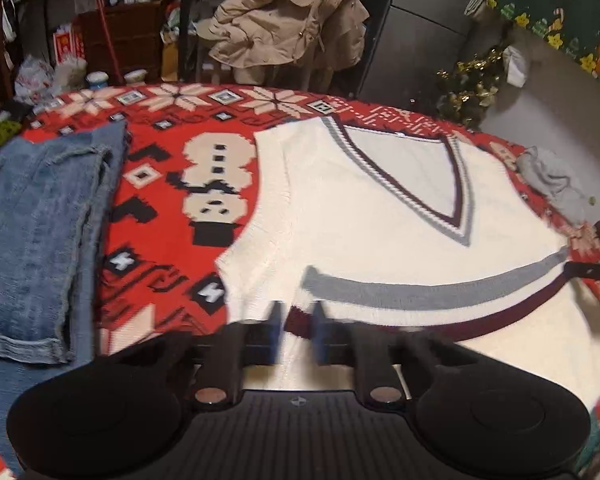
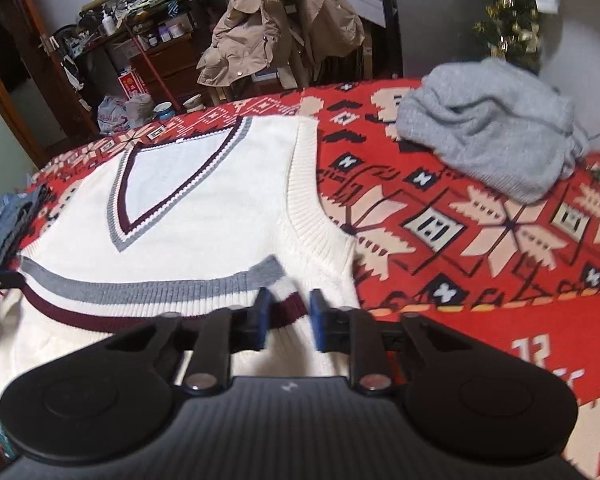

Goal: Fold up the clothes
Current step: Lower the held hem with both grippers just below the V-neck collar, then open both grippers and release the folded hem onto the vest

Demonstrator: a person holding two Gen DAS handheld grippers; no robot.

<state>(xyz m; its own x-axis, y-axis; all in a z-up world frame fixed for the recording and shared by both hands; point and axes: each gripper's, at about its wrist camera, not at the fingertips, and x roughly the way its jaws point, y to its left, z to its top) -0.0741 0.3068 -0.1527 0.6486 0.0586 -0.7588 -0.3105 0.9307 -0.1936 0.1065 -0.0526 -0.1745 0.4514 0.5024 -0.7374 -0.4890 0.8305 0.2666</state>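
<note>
On red cloth (image 2: 500, 320), "13" woven.

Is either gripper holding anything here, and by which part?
Both hold the white knit vest by its folded-up striped hem: the left gripper at the hem's left end, the right gripper at its right end.

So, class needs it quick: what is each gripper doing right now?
Left gripper: shut on the vest hem.
Right gripper: shut on the vest hem.
</note>
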